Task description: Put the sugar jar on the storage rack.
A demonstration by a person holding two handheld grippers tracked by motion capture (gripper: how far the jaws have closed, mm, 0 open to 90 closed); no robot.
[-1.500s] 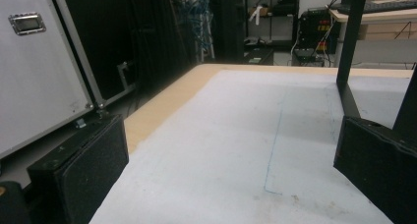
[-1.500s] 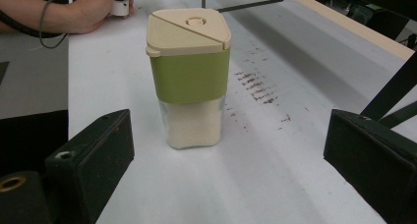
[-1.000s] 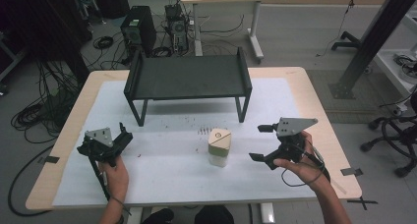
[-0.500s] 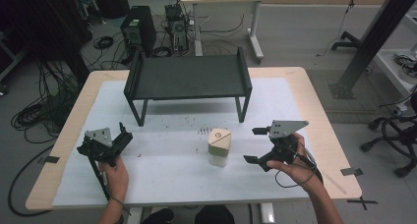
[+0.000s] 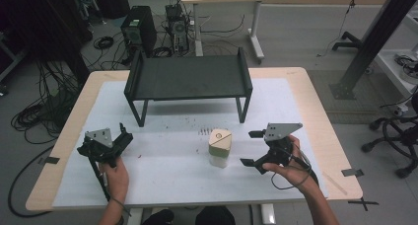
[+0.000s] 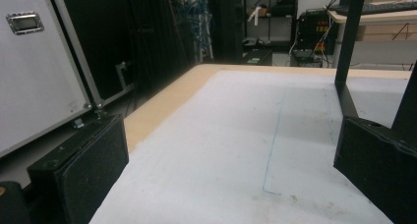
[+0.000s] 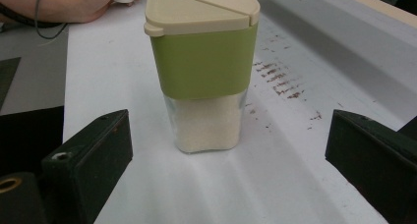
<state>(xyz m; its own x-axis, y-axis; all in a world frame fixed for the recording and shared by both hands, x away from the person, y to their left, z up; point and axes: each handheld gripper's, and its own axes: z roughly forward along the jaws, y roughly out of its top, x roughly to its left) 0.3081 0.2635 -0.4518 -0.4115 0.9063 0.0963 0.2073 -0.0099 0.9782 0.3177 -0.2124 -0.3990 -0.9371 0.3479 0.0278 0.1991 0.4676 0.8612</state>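
Item: a clear-bodied shaker jar with a green band and a cream lid (image 7: 204, 67), partly filled with white granules. It is stood upright on the white mat (image 5: 172, 170) near the middle of the table, in front of the shelf and toward its right end, as seen in the high view (image 5: 220, 147). Small dark specks are scattered on the mat just behind it.

Right gripper (image 5: 254, 148): black, two-jawed, topped by a grey three-cornered plate, held in the person's right hand (image 5: 291, 168). It is placed just to the right of the jar and pointed at it. The jaws are spread wide apart; in the right gripper view the jar is framed between them, untouched by either.

Left gripper (image 5: 121, 138): of the same make, held in the left hand (image 5: 114, 173) near the mat's left edge, well apart from the jar. Its jaws are likewise parted, with nothing between them but bare mat.

Black metal shelf on four legs (image 5: 190, 79): set at the rear of the mat, its top bare.

Light wooden table (image 5: 315, 106): its edge is exposed around the mat.
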